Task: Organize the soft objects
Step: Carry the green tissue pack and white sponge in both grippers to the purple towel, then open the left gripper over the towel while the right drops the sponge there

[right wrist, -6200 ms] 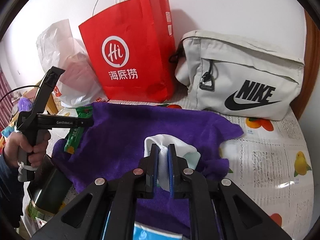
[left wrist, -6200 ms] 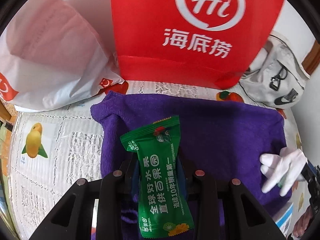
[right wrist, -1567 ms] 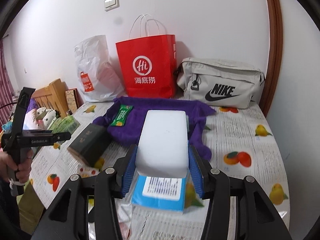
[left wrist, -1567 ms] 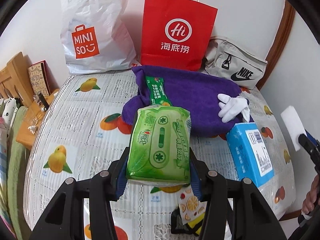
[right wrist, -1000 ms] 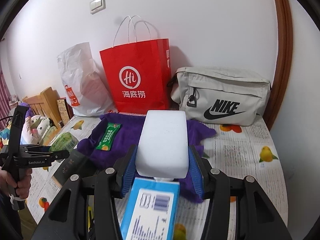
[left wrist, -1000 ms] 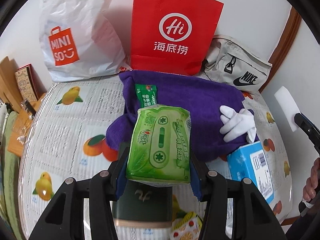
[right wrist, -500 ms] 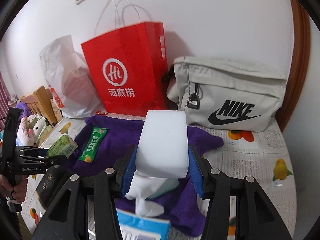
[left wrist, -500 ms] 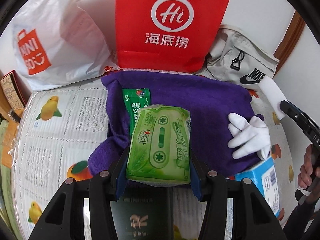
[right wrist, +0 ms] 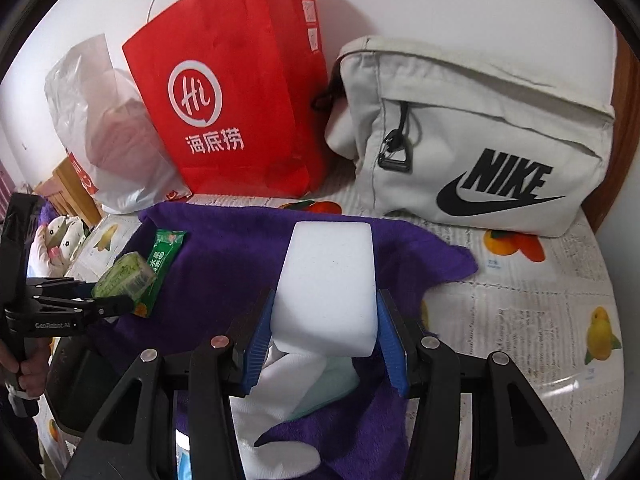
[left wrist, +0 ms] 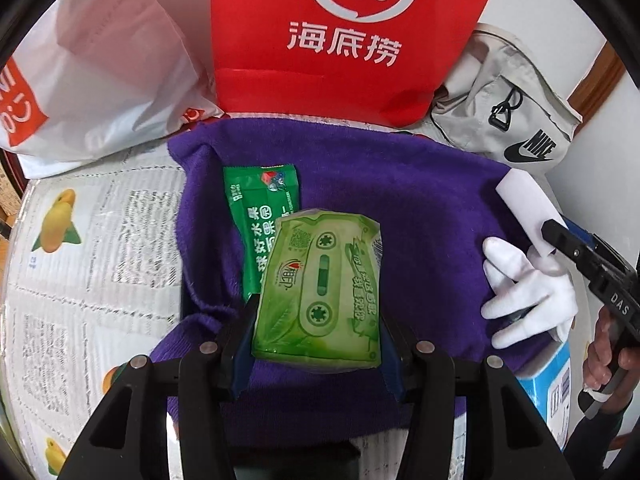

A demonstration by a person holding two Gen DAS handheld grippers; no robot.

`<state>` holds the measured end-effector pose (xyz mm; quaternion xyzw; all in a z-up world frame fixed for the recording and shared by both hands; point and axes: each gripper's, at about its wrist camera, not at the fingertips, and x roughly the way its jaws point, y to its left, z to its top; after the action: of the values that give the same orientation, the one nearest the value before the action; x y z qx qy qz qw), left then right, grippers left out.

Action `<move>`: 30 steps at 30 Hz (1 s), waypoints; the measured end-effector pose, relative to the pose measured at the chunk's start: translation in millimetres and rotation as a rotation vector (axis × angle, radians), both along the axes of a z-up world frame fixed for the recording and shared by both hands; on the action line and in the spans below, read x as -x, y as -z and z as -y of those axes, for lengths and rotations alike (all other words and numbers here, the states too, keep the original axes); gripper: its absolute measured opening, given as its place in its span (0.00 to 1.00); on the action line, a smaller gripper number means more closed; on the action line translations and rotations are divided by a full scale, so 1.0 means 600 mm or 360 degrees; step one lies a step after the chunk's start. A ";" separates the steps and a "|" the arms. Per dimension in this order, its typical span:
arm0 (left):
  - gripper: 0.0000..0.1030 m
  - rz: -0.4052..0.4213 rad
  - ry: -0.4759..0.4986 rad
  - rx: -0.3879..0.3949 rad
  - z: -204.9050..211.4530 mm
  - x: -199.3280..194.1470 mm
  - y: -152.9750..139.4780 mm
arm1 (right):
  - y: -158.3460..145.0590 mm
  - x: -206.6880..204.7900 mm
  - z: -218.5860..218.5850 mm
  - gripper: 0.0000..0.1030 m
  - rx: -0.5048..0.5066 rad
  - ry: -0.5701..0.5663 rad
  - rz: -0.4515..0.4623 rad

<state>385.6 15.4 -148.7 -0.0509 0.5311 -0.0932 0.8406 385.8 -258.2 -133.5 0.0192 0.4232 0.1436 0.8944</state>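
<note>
White plastic bag [left wrist: 92,80] sits left of the red bag [left wrist: 344,36], against the wall. Purple towel [left wrist: 400,184] spreads on the table [left wrist: 100,240] just in front of the red bag. Green sachet [left wrist: 260,216] lies flat on the towel's left part. Left gripper [left wrist: 316,344] is over the towel's near-left area, jaws partway apart and pressed on both sides of a green wipes pack [left wrist: 318,288]; the pack overlaps the sachet's right edge in the left wrist view. White glove [left wrist: 524,300] lies on the towel's right edge. Right gripper [right wrist: 324,344] is over the towel's right side above the glove, jaws partway apart and clamped on a white sponge [right wrist: 326,280]. Blue box [left wrist: 548,392] is at the towel's near-right corner, partly under the glove. Grey Nike bag [right wrist: 472,136] stands right of the red bag, behind the towel.
</note>
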 end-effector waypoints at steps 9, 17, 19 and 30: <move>0.49 -0.0048 0.0029 -0.0046 0.010 -0.006 0.016 | 0.023 -0.019 -0.011 0.49 -0.0020 -0.0019 -0.0077; 0.66 -0.0081 0.0000 -0.0076 0.014 -0.005 0.011 | 0.014 -0.016 -0.014 0.62 -0.0018 -0.0017 -0.0098; 0.66 -0.0081 -0.0004 -0.0076 0.011 0.000 0.005 | 0.006 -0.009 -0.012 0.65 -0.0013 -0.0001 -0.0089; 0.66 0.0062 -0.0064 -0.0074 -0.023 0.103 -0.054 | -0.061 0.101 -0.016 0.65 -0.0069 0.0023 0.0022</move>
<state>324.1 28.9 -116.5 -0.0402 0.5156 -0.0649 0.8534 325.3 -248.3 -96.7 0.0406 0.4136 0.1466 0.8977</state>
